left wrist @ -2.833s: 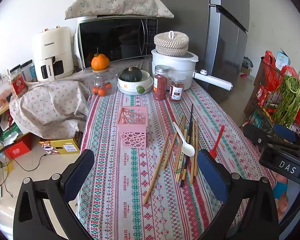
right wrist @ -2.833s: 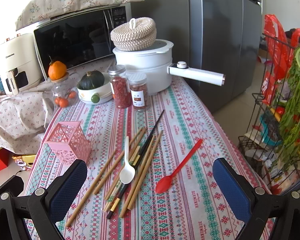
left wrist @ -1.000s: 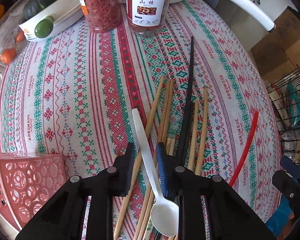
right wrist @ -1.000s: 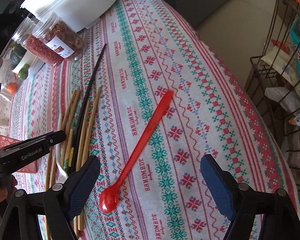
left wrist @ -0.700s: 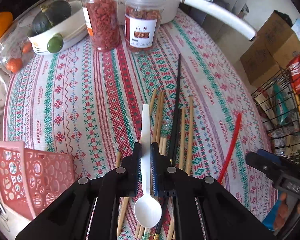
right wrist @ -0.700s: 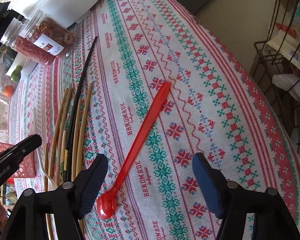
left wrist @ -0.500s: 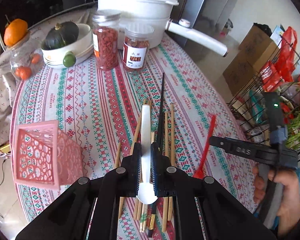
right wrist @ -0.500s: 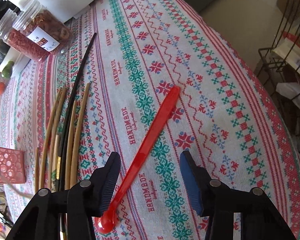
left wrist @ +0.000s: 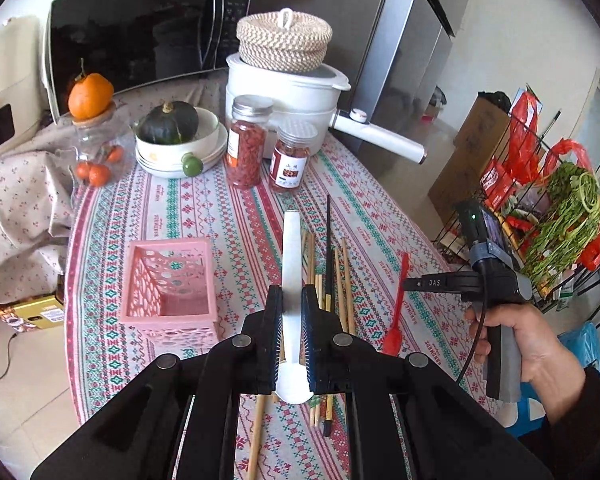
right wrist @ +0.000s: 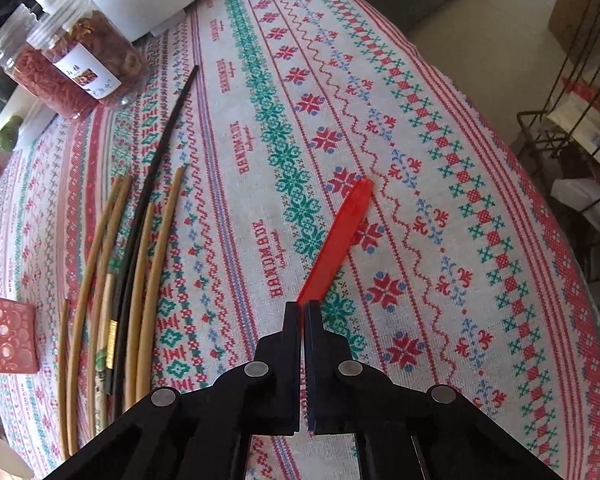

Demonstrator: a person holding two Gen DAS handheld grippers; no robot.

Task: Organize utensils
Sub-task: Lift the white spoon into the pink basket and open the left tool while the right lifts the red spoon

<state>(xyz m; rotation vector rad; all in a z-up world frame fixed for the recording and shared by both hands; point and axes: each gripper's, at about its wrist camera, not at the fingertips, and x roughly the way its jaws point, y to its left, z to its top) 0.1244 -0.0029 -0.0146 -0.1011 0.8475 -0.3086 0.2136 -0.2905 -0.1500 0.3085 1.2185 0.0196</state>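
Under my right gripper [right wrist: 304,310] the red spoon's [right wrist: 337,238] bowl is hidden — jaws closed on its handle, table edge [right wrist: 556,216] close by. My left gripper [left wrist: 291,300] clamps the white spoon [left wrist: 291,252], raised beside the pink basket [left wrist: 168,280], over the chopsticks [left wrist: 342,280].

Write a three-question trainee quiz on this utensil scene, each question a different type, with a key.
1. True or false: the left gripper is shut on the white spoon.
2. The right gripper is shut on: A) a black chopstick B) the red spoon C) a jar
3. Fill in: the pink basket sits on the ___ side of the chopsticks in the left wrist view.

Key: 1 true; 2 B; 3 left
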